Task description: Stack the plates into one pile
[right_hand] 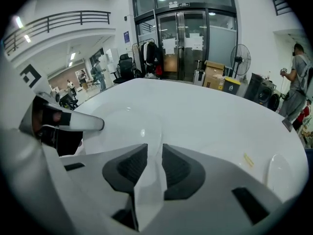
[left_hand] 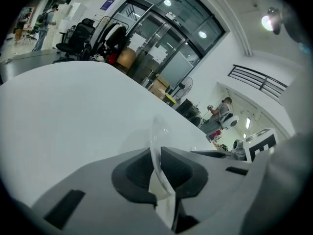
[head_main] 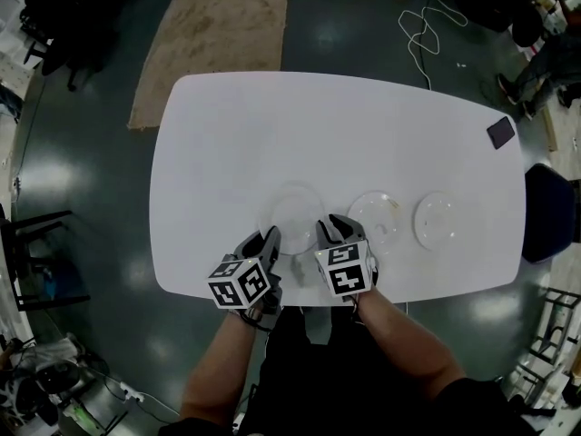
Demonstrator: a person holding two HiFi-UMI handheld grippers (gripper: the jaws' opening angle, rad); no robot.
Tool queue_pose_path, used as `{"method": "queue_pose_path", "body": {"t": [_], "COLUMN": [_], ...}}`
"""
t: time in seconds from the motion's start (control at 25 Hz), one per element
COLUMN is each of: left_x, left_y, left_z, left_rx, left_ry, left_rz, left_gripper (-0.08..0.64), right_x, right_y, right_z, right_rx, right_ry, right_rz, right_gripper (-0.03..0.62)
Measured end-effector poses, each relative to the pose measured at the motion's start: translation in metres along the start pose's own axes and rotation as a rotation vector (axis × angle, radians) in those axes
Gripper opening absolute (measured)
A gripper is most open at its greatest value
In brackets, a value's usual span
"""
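Three clear plates lie in a row near the front edge of the white table (head_main: 272, 125). The leftmost plate (head_main: 295, 212) has a gripper on either side of its near rim. My left gripper (head_main: 270, 236) is shut on this plate's rim (left_hand: 155, 131), which stands as a thin clear edge between the dark pads (left_hand: 183, 168). My right gripper (head_main: 329, 227) has the same plate's (right_hand: 122, 121) right rim in the gap between its jaws, and the pads (right_hand: 178, 168) stand a little apart from it. The middle plate (head_main: 377, 218) and the right plate (head_main: 434, 218) lie untouched.
A dark phone (head_main: 500, 132) lies at the table's far right corner. A blue chair (head_main: 547, 212) stands by the right end. On the floor beyond the table are a brown rug (head_main: 218, 34) and a white cable (head_main: 422, 25).
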State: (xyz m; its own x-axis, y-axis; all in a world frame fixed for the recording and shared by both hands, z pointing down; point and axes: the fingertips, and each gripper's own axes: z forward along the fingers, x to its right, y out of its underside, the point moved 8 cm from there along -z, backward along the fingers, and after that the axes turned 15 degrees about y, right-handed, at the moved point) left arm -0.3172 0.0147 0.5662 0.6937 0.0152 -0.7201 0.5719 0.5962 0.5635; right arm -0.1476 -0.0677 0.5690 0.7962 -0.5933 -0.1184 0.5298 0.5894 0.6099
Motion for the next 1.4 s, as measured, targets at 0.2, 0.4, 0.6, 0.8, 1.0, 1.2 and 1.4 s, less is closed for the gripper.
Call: {"method": "queue_pose_path", "body": {"t": [0.2, 0.4, 0.6, 0.8, 1.0, 1.2, 1.4], "left_x": [0.003, 0.011, 0.023, 0.034, 0.048, 0.069, 0.094], "left_y": [-0.005, -0.012, -0.025, -0.035, -0.038, -0.036, -0.027], "left_z": [-0.003, -0.01, -0.018, -0.032, -0.041, -0.036, -0.023], "left_rx": [0.029, 0.04, 0.054, 0.056, 0.04, 0.01, -0.012], "left_ry": [0.031, 0.067, 0.115, 0.159, 0.211, 0.275, 0.324], "left_rz": [-0.02, -0.009, 0.026, 0.06, 0.089, 0.128, 0.148], "left_gripper": [0.038, 0.034, 0.033, 0.034, 0.034, 0.033, 0.032], "right_x": [0.004, 0.005, 0.009, 0.007, 0.013, 0.029, 0.057], "right_y": [-0.003, -0.007, -0.007, -0.009, -0.006, 0.006, 0.022], "right_z": [-0.011, -0.027, -0.041, -0.062, -0.089, -0.119, -0.145], "right_rx": [0.03, 0.063, 0.097, 0.134, 0.172, 0.204, 0.22], "right_ry": [0.014, 0.025, 0.061, 0.104, 0.162, 0.237, 0.298], "right_rz": [0.019, 0.043, 0.065, 0.109, 0.162, 0.218, 0.277], "right_gripper": [0.037, 0.023, 0.02, 0.02, 0.02, 0.02, 0.02]}}
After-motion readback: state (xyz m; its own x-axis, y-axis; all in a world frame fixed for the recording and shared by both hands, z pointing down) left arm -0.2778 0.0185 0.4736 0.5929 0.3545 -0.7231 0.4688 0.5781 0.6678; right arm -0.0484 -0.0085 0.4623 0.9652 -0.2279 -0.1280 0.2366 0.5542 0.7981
